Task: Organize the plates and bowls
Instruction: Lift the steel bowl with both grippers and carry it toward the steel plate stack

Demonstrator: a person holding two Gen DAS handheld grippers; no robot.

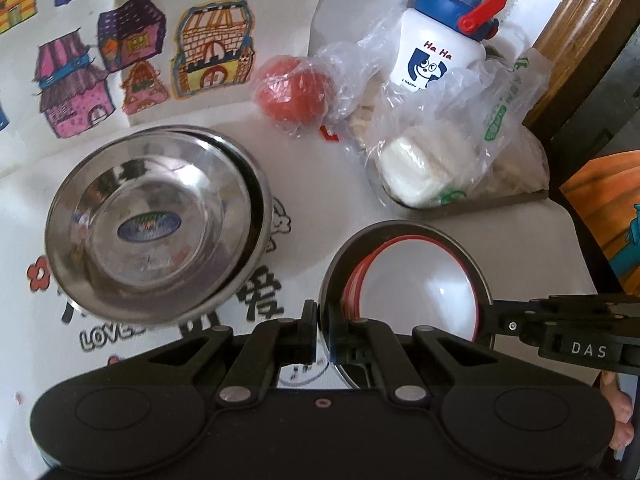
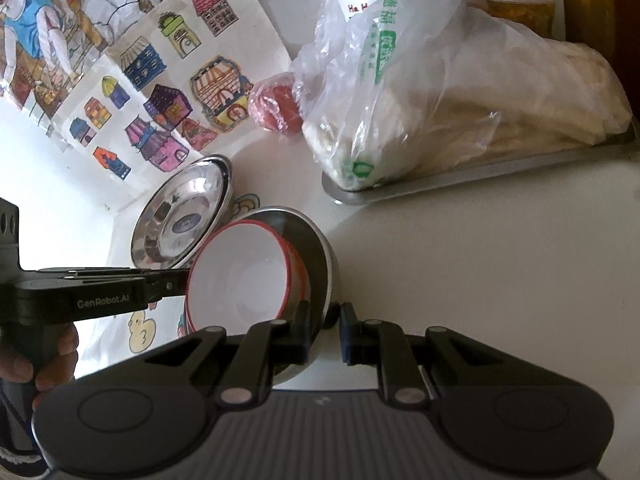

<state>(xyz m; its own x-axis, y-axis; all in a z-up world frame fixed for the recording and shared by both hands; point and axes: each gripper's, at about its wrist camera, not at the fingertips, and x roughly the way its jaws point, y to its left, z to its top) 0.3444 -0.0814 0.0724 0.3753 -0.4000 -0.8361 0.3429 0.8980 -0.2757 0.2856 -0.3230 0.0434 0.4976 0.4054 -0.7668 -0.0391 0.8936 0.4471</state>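
Both tongs point(image 1: 320, 326) point(image 2: 325, 330) tilted down, clamped on steel bowl point(image 1: 340, 256)

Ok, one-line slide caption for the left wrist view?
Both grippers pinch a steel bowl nesting red-rimmed bowls, beside stacked steel plates.

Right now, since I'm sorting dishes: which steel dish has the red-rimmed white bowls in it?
The steel bowl gripped by both grippers, left gripper on its near rim. The steel plates beside it sit stacked on the drawing, empty.

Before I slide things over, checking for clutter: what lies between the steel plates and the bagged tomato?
Only bare printed tablecloth separates the steel plates from the bagged tomato, seen in the left wrist view.
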